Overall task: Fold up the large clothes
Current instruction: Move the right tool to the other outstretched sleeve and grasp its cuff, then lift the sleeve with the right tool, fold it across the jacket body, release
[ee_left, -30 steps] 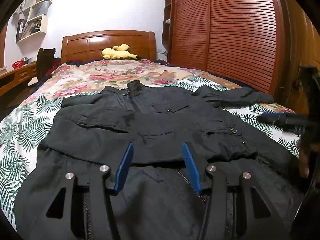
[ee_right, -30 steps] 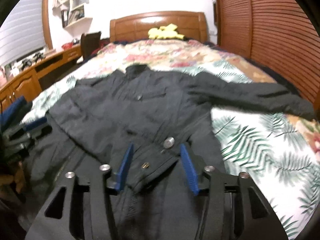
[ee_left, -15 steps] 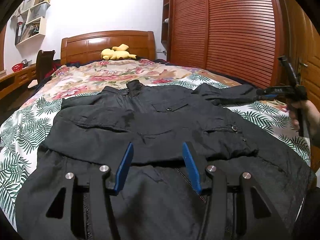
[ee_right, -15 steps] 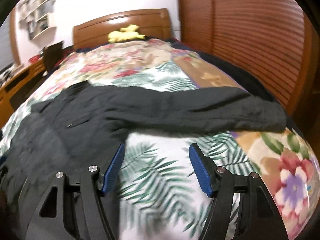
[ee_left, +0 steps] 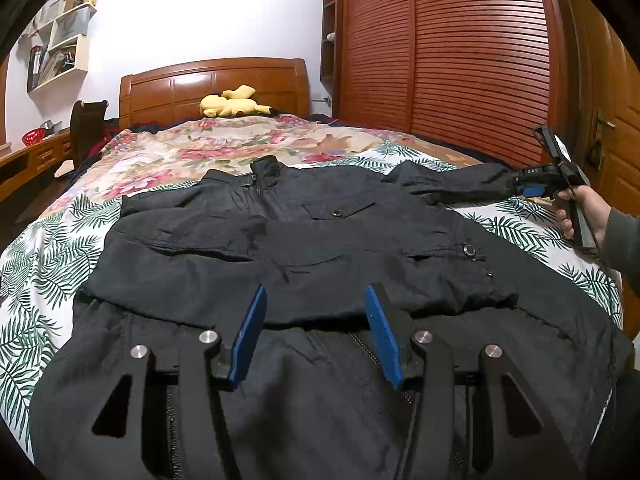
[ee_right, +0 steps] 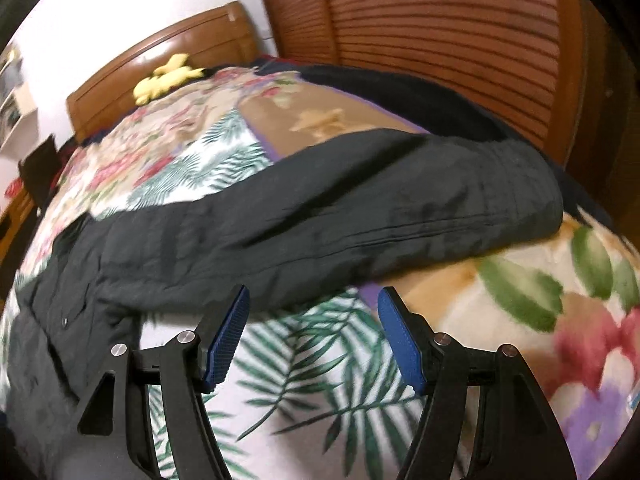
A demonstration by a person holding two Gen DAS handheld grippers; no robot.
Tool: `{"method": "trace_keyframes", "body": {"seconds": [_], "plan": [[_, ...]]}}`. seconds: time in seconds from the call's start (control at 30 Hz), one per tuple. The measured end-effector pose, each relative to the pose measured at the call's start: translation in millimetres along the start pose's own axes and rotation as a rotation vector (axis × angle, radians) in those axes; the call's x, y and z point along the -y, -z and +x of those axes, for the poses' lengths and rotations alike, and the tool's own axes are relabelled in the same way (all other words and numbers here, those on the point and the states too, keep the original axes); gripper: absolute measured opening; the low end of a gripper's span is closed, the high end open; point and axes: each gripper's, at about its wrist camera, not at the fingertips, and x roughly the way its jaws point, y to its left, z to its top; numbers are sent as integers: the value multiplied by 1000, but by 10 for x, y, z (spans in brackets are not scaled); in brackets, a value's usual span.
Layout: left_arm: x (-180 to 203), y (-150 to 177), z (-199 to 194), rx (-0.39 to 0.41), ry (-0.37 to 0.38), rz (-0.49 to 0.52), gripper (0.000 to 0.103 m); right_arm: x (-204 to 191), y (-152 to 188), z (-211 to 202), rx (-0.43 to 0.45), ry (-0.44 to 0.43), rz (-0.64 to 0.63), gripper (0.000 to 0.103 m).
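Black cloth covers most of the bed [ee_left: 168, 148]: a jacket [ee_left: 320, 248] lies front-up on the floral quilt, collar toward the headboard [ee_left: 216, 84], one sleeve [ee_right: 360, 216] stretched out sideways toward the wardrobe [ee_left: 448, 60]. A yellow plush [ee_left: 232, 106] sits just before the headboard. The left gripper [ee_left: 314, 332] hovers over the jacket's hem, at the end farthest from the headboard, its blue-padded jaws spread apart with nothing between them. The right gripper [ee_right: 314, 340] is near the sleeve's cuff, on the wardrobe side of the jacket; its jaws are also spread wide, the sleeve's lower edge just past their tips and leaf-print quilt under them. From the left wrist, the right gripper [ee_left: 548, 180] shows at the cuff, held by a hand [ee_left: 584, 212].
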Motion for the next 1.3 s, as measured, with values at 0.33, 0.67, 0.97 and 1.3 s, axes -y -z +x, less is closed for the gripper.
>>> {"method": "trace_keyframes", "body": {"seconds": [0.33, 0.67, 0.97, 1.3], "plan": [[0, 9, 15, -6, -1, 0, 50, 232, -155, 144, -5, 3, 111, 64], [3, 14, 16, -3, -2, 2, 50, -67, -435, 144, 4, 117, -62, 6], [34, -4, -37, 1, 6, 20, 50, -1153, -591, -725, 192, -12, -299, 4], [-106, -36, -237, -25, 11, -9, 50, -2576, 14, -1410, 218, -254, -595, 4]]}}
